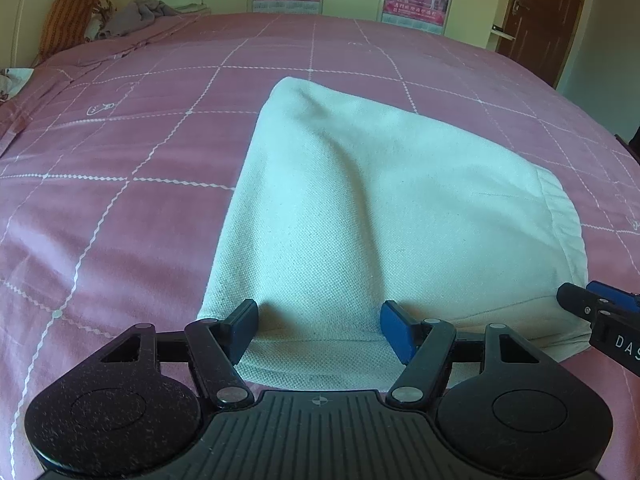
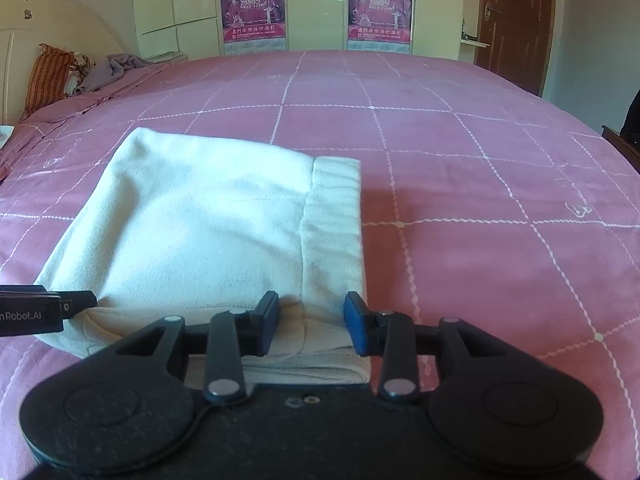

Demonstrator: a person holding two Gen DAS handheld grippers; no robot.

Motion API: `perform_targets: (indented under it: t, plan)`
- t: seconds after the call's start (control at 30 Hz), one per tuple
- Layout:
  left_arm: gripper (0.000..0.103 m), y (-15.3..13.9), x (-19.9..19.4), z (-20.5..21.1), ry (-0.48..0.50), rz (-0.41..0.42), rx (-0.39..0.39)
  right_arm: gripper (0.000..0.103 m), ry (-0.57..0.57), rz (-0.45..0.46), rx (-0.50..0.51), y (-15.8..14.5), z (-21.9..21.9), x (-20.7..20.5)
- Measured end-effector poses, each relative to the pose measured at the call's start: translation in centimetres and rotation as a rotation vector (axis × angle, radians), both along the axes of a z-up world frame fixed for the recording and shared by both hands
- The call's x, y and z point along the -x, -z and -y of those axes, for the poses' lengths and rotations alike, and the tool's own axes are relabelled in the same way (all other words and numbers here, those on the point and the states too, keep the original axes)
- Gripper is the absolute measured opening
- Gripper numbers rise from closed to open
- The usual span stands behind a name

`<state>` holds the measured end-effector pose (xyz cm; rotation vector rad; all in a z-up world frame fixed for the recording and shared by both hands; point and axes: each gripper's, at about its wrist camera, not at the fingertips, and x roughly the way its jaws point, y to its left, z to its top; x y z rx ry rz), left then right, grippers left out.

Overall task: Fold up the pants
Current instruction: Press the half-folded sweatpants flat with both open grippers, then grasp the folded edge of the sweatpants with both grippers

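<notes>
Folded white textured cotton pants point(image 1: 372, 216) on pink grid-patterned bed point(image 1: 120, 168). Left gripper point(image 1: 318, 330), right gripper point(image 2: 311, 322): jaws released, straddling near edge. Risk: shallow pinch catches top layer only, fold slips apart.

the bed point(image 2: 460, 200) lies open to the right of the folded pants point(image 2: 208, 232) and beyond them toward its far edge. at the near edge the left gripper point(image 1: 318, 330) and right gripper point(image 2: 312, 322) sit side by side over the pants. pillows point(image 2: 48, 76) and a crumpled cloth point(image 2: 116, 64) crowd the far left corner.
</notes>
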<state>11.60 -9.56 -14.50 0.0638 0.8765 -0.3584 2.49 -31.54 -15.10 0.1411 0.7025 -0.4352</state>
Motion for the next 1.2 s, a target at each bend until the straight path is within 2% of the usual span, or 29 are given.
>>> perform_targets:
  t: [0.23,0.4,0.43,0.5,0.53,0.57,0.67,0.87,1.0,1.1,1.2]
  plan:
    - [0.068,-0.7,0.2,-0.8,0.016,-0.009,0.023,0.037,-0.009,-0.003,-0.014,-0.2,-0.1,0.4]
    - [0.068,-2.3,-0.4,-2.6,-0.005,-0.017,0.045,0.038,-0.043,-0.011,-0.044,-0.8,0.7,0.6]
    - [0.068,-2.7,-0.7,-3.2,-0.016,-0.007,0.049,0.042,-0.057,0.000,-0.058,-1.2,1.0,0.8]
    - [0.068,-3.2,-1.7,-4.3,-0.050,-0.001,0.061,0.061,-0.060,0.023,-0.082,-2.0,1.9,1.1]
    - [0.071,-3.2,-2.5,-4.9,-0.067,-0.016,0.070,0.080,-0.046,0.028,-0.092,-2.3,2.6,1.1]
    - [0.076,-2.9,-3.3,-5.3,-0.078,-0.038,0.079,0.082,-0.038,0.034,-0.116,-2.5,3.3,1.1]
    - [0.077,-1.6,-5.0,-5.9,-0.084,-0.111,0.103,0.078,-0.016,0.012,-0.187,-1.9,5.4,0.7]
    - [0.081,1.2,-6.5,-5.9,-0.049,-0.226,0.190,0.079,-0.033,0.000,-0.433,0.2,7.6,0.3]
    - [0.080,2.5,-7.6,-6.7,-0.024,-0.318,0.312,0.079,-0.055,-0.008,-0.539,1.1,8.5,0.0]
    - [0.079,3.2,-7.8,-6.7,0.015,-0.348,0.362,0.080,-0.067,-0.003,-0.626,1.6,9.6,0.0]
    - [0.073,3.7,-8.6,-6.9,0.032,-0.404,0.466,0.080,-0.094,0.001,-0.694,2.1,10.5,-0.2]
